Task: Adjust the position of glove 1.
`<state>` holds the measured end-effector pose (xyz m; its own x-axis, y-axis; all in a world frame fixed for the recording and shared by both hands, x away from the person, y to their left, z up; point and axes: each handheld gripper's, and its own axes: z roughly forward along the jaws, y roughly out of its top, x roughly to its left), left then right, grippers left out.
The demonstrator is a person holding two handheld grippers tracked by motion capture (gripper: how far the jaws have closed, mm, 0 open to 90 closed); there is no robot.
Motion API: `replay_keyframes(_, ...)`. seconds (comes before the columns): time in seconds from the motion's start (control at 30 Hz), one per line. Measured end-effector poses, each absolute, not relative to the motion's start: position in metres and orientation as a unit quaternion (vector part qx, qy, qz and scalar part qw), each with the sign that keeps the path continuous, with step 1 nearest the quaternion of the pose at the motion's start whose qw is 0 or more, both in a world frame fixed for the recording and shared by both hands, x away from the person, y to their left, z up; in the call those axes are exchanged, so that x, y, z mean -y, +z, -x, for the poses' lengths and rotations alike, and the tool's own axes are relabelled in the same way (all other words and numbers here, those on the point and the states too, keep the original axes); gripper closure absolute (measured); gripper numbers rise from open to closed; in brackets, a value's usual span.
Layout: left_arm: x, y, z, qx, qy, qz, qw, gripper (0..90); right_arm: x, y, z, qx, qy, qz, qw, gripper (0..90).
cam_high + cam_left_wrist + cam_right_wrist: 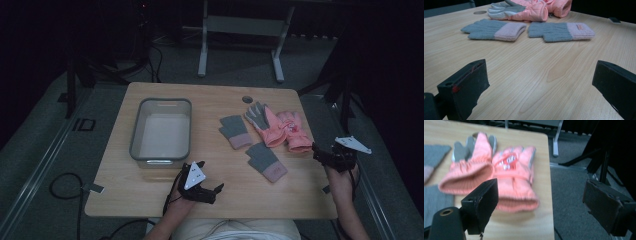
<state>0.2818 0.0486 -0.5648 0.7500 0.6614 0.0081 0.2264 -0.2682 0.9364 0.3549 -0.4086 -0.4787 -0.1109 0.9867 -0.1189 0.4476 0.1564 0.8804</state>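
Observation:
Two pink padded gloves (282,129) lie side by side at the table's right, with grey palms; in the right gripper view they (506,173) sit just beyond the jaws. Two grey knit gloves with pink cuffs lie to their left, one farther (235,131) and one nearer (266,161); the left gripper view shows them (495,29) (560,30) ahead. My left gripper (210,192) rests open near the front edge, nothing between its jaws. My right gripper (322,154) hovers open at the table's right edge, close to the pink gloves.
A grey plastic bin (161,131) stands at the table's left half, with nothing visible inside. A round cable hole (247,99) is near the far edge. Dark floor, cables and a metal table frame (240,35) surround the wooden table (150,185).

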Motion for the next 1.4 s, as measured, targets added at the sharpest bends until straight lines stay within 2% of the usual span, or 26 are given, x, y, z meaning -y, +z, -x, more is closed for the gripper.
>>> replay_keyframes(0.23,-0.048,-0.565,-0.281,-0.287,0.205,-0.770,0.531,0.0,0.398,-0.456,-0.364,-0.654,0.367,-0.533,0.392,13.2)
replay_keyframes(0.37,-0.048,-0.565,-0.281,-0.288,0.206,-0.769,0.532,0.0,0.389,-0.450,-0.371,-0.667,0.375,-0.536,0.357,14.5)
replay_keyframes(0.57,-0.048,-0.565,-0.281,-0.287,0.206,-0.770,0.532,0.0,0.371,-0.444,-0.381,-0.680,0.383,-0.526,0.337,14.2)
replay_keyframes(0.7,-0.048,-0.565,-0.281,-0.288,0.206,-0.770,0.532,0.0,0.364,-0.443,-0.385,-0.682,0.380,-0.524,0.340,12.9)
replay_keyframes(0.9,-0.048,-0.565,-0.281,-0.287,0.205,-0.770,0.531,0.0,0.344,-0.444,-0.397,-0.694,0.392,-0.525,0.300,11.0)
replay_keyframes(1.1,-0.048,-0.565,-0.281,-0.287,0.206,-0.770,0.531,0.0,0.330,-0.443,-0.402,-0.691,0.398,-0.518,0.309,10.9)
replay_keyframes(1.4,-0.048,-0.565,-0.281,-0.286,0.206,-0.770,0.531,0.0,0.306,-0.445,-0.412,-0.720,0.400,-0.485,0.294,13.2)
